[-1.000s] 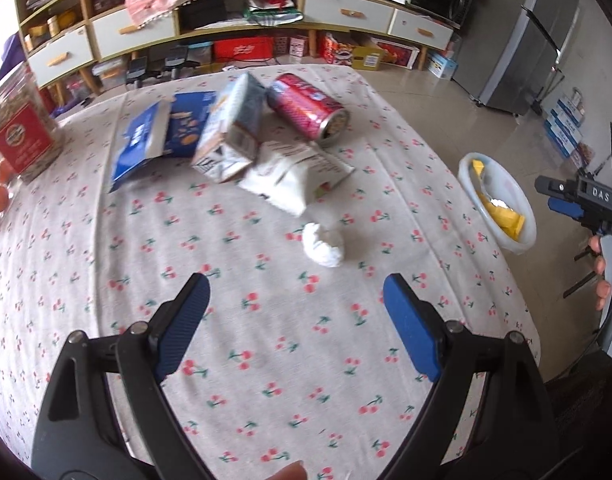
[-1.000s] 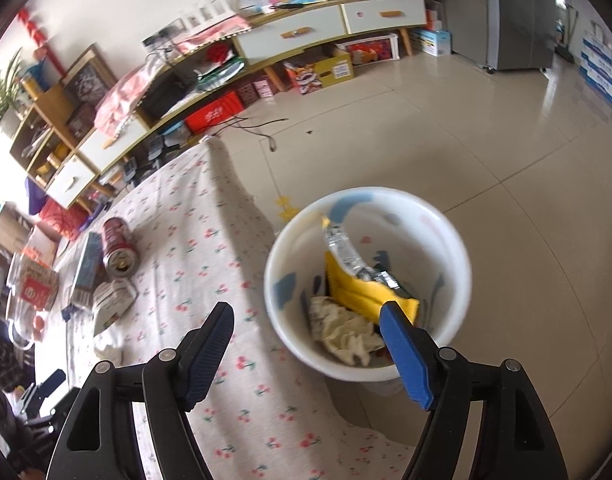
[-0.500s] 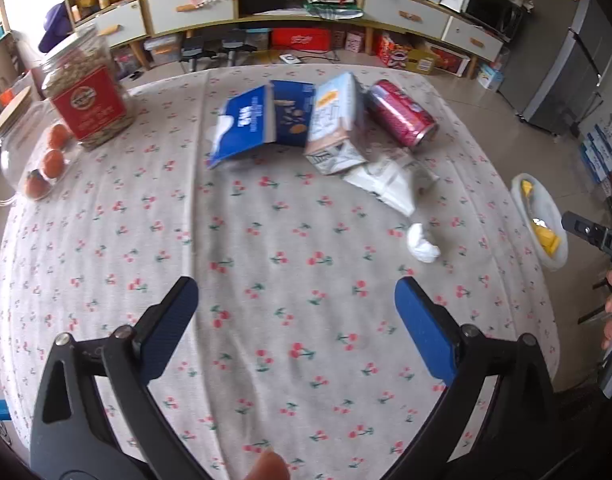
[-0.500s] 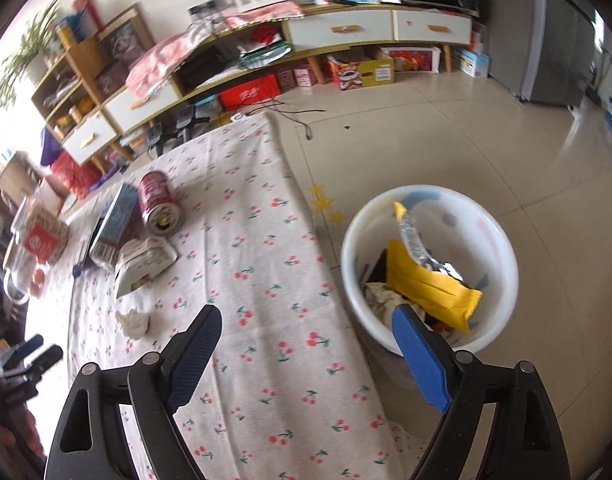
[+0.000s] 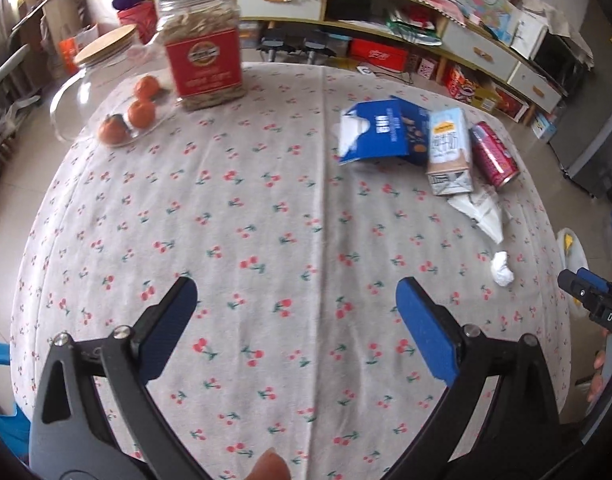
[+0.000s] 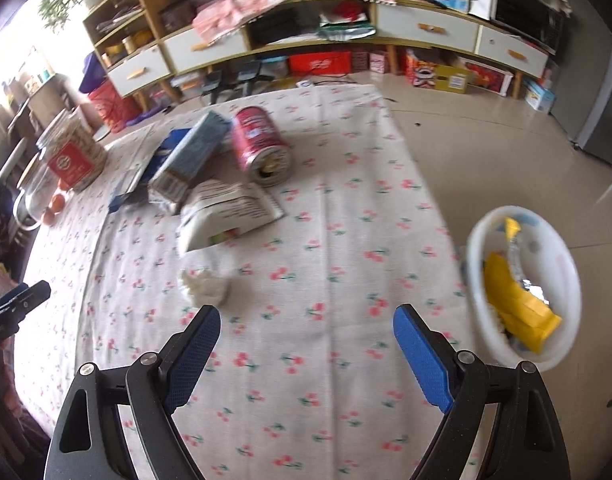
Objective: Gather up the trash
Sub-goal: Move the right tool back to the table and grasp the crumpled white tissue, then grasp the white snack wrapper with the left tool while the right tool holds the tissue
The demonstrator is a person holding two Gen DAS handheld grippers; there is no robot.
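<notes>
Left gripper [image 5: 296, 312]: jaws wide apart with nothing between them, only bare tablecloth below; they had just been opening over the last second.
Right gripper [image 6: 306, 338]: jaws also spread wide and empty; they had just been opening too.
Right gripper's view: a second earlier it looked straight down into the bin [image 6: 481, 240]; now it had swung back over the table, and the bin sat off the table's right edge, low on the floor.
Bin contents: a yellow wrapper [image 6: 517, 308] and some foil, same as before.
Left gripper's view: it had drawn away from the litter, which a second ago lay straight ahead; now the pile sat toward the table's far right corner.
Tissue [image 6: 206, 286]: crumpled white wad, lying alone nearest the right gripper, just ahead of its left finger, not touched.
White bag [image 6: 230, 210]: flat on the cloth, just beyond the tissue.
Can [image 6: 262, 148]: red, on its side, open end facing the right gripper, beside the carton.
Carton [image 5: 449, 156]: lying down between the can and the blue box [image 5: 385, 132].
Litter overall: unmoved across the frames.
Jar [image 5: 204, 64]: red label, upright at the far left edge.
Oranges [image 5: 140, 112]: three, beside the jar near the left edge.
</notes>
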